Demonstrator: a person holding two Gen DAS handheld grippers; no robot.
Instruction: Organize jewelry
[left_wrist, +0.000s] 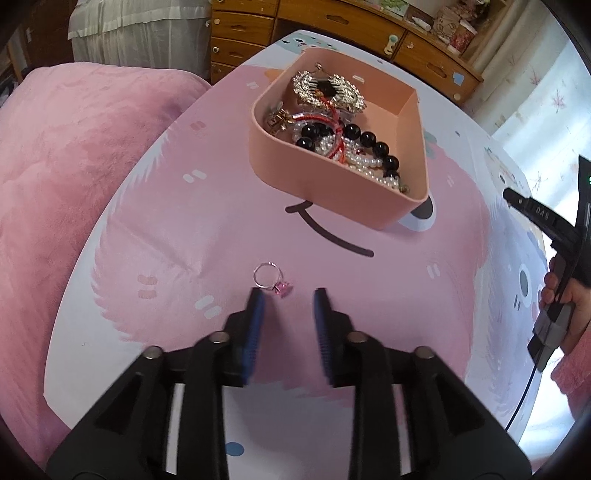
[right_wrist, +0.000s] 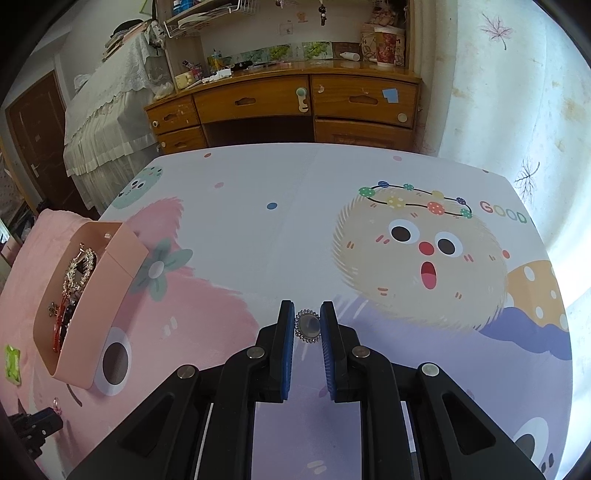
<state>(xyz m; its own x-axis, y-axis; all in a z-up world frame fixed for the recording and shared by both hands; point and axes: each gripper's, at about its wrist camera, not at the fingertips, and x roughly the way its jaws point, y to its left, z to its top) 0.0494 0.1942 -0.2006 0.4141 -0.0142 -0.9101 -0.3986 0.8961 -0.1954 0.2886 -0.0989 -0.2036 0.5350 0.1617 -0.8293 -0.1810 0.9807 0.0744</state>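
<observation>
A: Left gripper (left_wrist: 289, 295) — jaws apart, nothing between them; the pink-stone ring (left_wrist: 274, 281) lies on the table (left_wrist: 147, 221) just past its fingertips.

B: Right gripper (right_wrist: 307, 309) clamps an oval brooch (right_wrist: 308, 326) — pink tray (left_wrist: 369, 206) sits well apart.

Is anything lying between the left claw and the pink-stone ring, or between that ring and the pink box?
Nothing visible. The ring lies just ahead of the open left claw, and only bare tablecloth separates it from the pink box.
</observation>
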